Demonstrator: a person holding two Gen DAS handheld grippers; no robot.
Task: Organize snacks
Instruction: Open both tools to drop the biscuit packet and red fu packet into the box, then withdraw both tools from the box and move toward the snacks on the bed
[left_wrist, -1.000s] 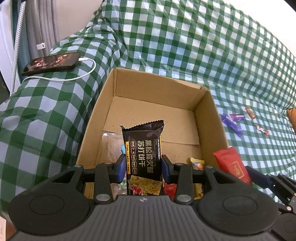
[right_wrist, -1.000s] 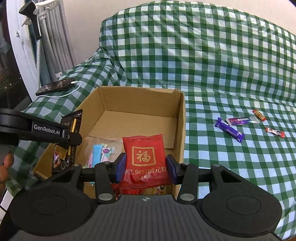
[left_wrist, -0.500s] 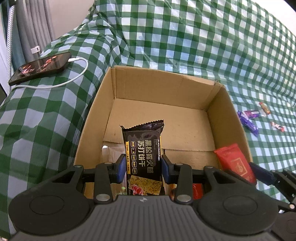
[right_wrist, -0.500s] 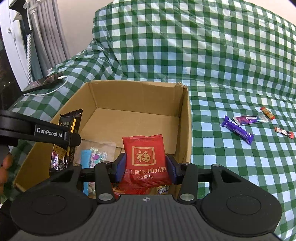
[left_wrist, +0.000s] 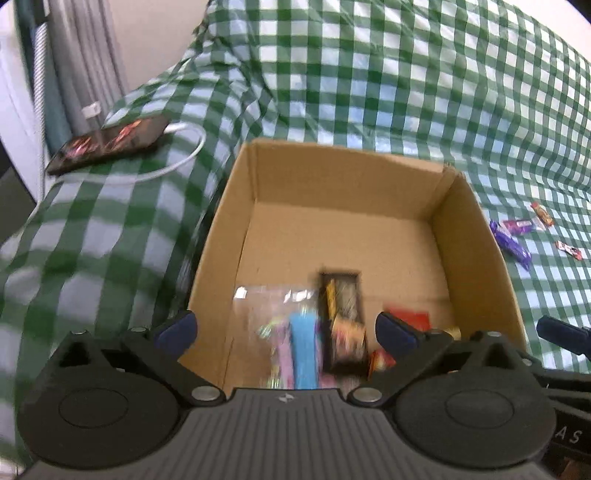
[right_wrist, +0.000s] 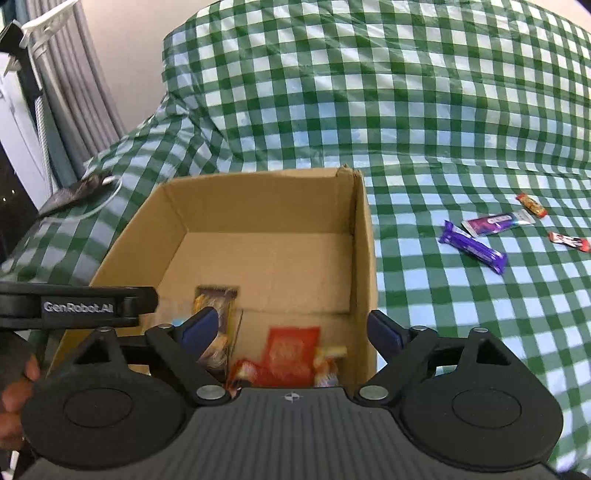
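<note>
Opening over the cardboard box (left_wrist: 476, 236): left hand-held gripper (left_wrist: 286, 328) and right hand-held gripper (right_wrist: 291, 332), both released; black cracker packet (left_wrist: 341, 310) and red packet (right_wrist: 291, 350) now dropped inside.

An open cardboard box (right_wrist: 362, 258) holds a black cracker packet (left_wrist: 341, 317), a red packet (right_wrist: 291, 354) and a clear bag with blue and pink sweets (left_wrist: 291, 332) at its near end. To its right, a purple bar (right_wrist: 472, 251) and three small wrapped snacks (right_wrist: 498, 222) lie loose on the green checked cloth.
</note>
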